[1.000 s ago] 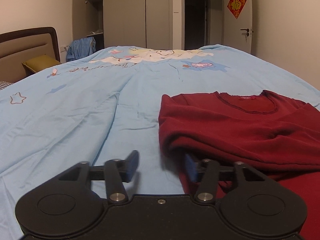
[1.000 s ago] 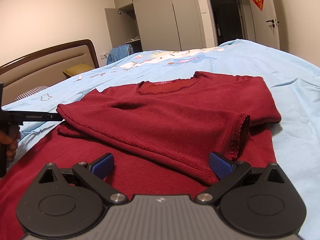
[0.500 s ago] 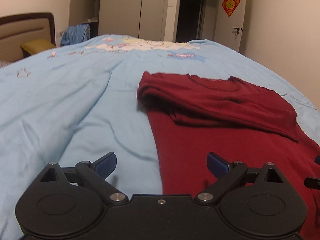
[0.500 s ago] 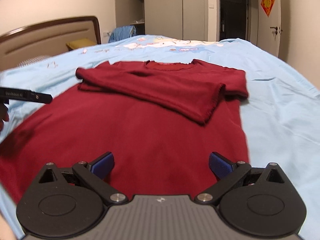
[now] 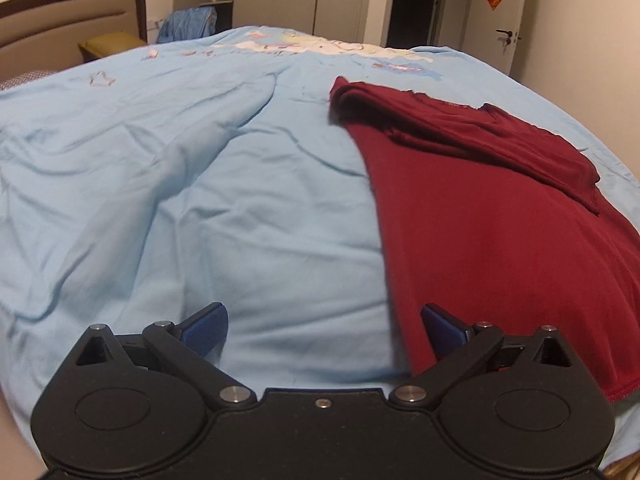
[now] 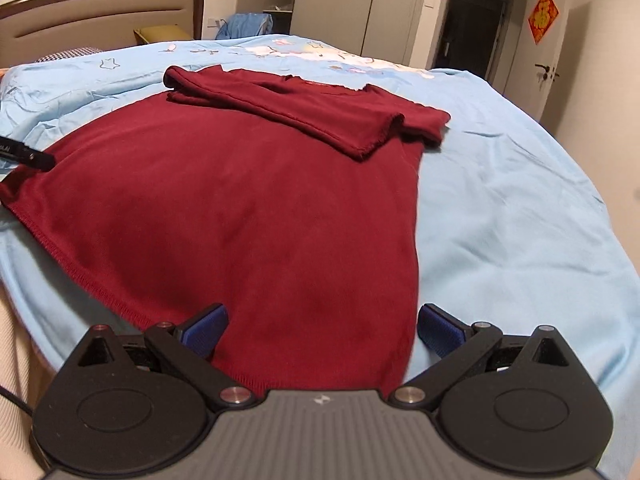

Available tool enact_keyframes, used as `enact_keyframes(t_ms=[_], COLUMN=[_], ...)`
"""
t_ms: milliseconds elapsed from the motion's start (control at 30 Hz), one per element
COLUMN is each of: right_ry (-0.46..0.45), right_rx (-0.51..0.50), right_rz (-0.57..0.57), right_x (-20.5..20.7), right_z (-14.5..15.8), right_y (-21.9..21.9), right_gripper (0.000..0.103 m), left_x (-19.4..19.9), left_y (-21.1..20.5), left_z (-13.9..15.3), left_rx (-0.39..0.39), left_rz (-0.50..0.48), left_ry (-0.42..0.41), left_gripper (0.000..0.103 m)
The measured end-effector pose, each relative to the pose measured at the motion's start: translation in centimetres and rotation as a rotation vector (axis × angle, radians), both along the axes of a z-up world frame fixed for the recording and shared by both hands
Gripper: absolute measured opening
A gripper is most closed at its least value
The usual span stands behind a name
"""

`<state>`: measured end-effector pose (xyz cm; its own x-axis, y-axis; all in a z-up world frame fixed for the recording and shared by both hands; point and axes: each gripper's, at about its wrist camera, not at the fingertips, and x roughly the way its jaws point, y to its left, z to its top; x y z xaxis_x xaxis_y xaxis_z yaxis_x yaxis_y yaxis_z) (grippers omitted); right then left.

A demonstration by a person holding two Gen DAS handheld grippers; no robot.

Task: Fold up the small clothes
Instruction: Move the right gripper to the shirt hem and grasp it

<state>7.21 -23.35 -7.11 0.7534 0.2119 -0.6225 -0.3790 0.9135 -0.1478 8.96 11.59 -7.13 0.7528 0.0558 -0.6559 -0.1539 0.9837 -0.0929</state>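
The left gripper (image 5: 324, 330) is spread wide and holds nothing, hovering over the lower left corner of the dark red shirt (image 6: 248, 200). The right gripper (image 6: 322, 328), equally wide and empty, hovers over the shirt's hem near its right corner. The shirt lies flat on the light blue bed sheet (image 5: 160, 200), both sleeves folded across the chest, collar towards the headboard (image 6: 100, 12).
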Motion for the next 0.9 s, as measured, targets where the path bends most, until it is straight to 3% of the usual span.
enact_keyframes(t_ms=[267,500,900], right_ry=[-0.036,-0.155,-0.094], right_rx=[-0.098,-0.170,-0.375], right_rz=[0.031,-0.039,-0.016], right_x=[-1.7,-4.1,-5.4], right_z=[0.7,2.4,0.7], right_y=[0.3,-0.5,-1.1], right_gripper=[0.103,0.103,0.103], left_x=[-2.1,-3.6,-2.9], left_y=[-0.4,-1.5,-5.1], left_z=[0.5,2.0,3.1], left_rx=[0.043,0.045,0.042], left_rz=[0.011,0.025,-0.064], left_ry=[0.007,-0.041,-0.086], left_gripper=[0.102,0.102,0.102])
